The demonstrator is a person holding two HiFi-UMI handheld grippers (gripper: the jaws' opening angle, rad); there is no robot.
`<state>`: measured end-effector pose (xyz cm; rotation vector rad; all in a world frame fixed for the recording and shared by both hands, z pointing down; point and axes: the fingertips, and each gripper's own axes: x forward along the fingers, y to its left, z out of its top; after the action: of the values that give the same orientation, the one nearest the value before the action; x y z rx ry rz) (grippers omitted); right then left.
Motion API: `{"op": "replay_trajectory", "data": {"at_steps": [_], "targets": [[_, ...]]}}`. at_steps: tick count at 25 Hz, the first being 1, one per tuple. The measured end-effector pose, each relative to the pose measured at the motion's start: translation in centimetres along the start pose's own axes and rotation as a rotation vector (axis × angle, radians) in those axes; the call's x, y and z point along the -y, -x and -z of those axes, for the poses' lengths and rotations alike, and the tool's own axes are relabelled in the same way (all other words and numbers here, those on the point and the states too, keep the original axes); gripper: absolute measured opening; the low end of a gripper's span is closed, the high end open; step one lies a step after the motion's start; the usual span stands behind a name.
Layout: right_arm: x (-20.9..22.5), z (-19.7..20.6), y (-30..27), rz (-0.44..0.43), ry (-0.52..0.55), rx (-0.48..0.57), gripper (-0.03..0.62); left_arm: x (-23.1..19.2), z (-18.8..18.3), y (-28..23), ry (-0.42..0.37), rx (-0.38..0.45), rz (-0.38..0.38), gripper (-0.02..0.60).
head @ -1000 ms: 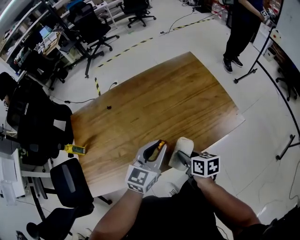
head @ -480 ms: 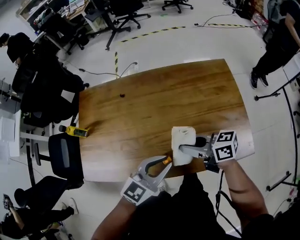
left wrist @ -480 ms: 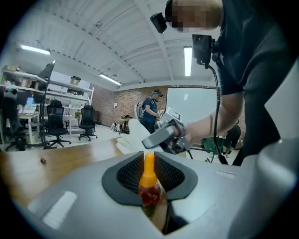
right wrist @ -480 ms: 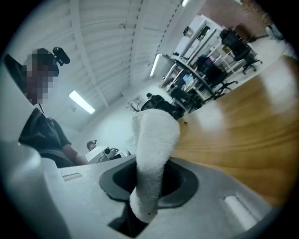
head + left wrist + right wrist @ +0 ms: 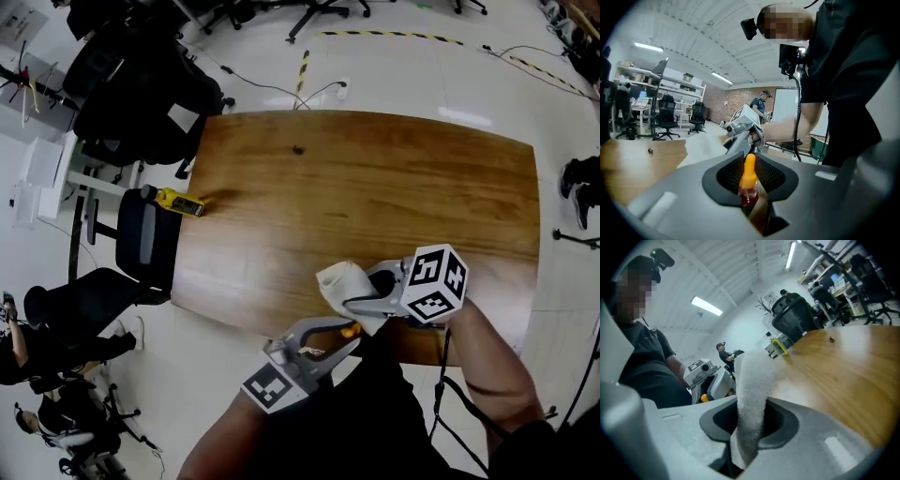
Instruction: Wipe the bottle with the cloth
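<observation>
Wooden table [image 5: 394, 187] fills the centre of the head view, with a black chair [image 5: 145, 239] at its left edge. Lower centre, over the table's near edge, is the right gripper [image 5: 349, 302], its jaws clamped on a white cloth [image 5: 752, 390] that stands up between them. Just below it is the left gripper [image 5: 343, 334], jaws closed on a small bottle [image 5: 749, 185] with orange cap and red contents. Cloth and bottle are close together; contact cannot be made out. A yellow object [image 5: 176, 201] is at the table's left edge.
</observation>
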<state>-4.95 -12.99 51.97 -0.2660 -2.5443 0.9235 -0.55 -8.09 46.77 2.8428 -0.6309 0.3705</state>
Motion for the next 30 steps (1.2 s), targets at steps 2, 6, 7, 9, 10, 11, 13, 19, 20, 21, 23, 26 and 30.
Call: {"op": "replay_trajectory", "data": {"at_steps": [2,6,7,9,10,11,13,19,20,21,23,26,30], "targets": [[0.3,0.1,-0.9,-0.042,0.013,-0.045,0.084,-0.1,0.1,0.1,0.01,-0.004,-0.014,0.084],[1.6,0.7,-2.5,-0.124,-0.024,-0.11,0.084,-0.3,0.4,0.3,0.036,-0.003,-0.039,0.084],[1.9,0.9,-2.8,-0.138,-0.034,-0.123,0.084,-0.3,0.4,0.2,0.041,0.0,-0.042,0.086],[2.3,1.2,-3.2,-0.163,-0.051,-0.145,0.083,-0.3,0.2,0.0,0.046,0.007,-0.044,0.086],[2.6,1.4,-3.5,-0.169,-0.058,-0.157,0.083,-0.3,0.1,0.0,0.047,0.011,-0.045,0.086],[3.0,1.6,-3.8,-0.17,-0.063,-0.172,0.083,-0.4,0.1,0.0,0.047,0.013,-0.045,0.086],[3.8,2.4,-4.6,-0.155,-0.06,-0.218,0.081,-0.5,0.2,0.1,0.044,0.012,-0.045,0.086],[5.2,4.5,-5.6,-0.062,0.032,-0.363,0.081,-0.2,0.2,0.2,0.036,0.003,-0.044,0.084],[5.3,4.7,-5.8,-0.042,0.059,-0.386,0.081,-0.2,0.2,0.2,0.034,0.004,-0.043,0.084],[5.6,5.0,-5.9,-0.023,0.086,-0.411,0.081,-0.2,0.1,0.2,0.033,0.005,-0.043,0.084],[6.0,5.6,-6.1,0.015,0.134,-0.456,0.081,-0.2,0.1,0.2,0.028,0.003,-0.042,0.084],[6.8,6.1,-6.3,0.079,0.19,-0.498,0.08,-0.3,0.1,0.1,0.026,0.004,-0.043,0.084],[7.6,6.3,-6.5,0.166,0.238,-0.508,0.08,-0.5,0.3,0.1,0.026,0.002,-0.046,0.083]]}}
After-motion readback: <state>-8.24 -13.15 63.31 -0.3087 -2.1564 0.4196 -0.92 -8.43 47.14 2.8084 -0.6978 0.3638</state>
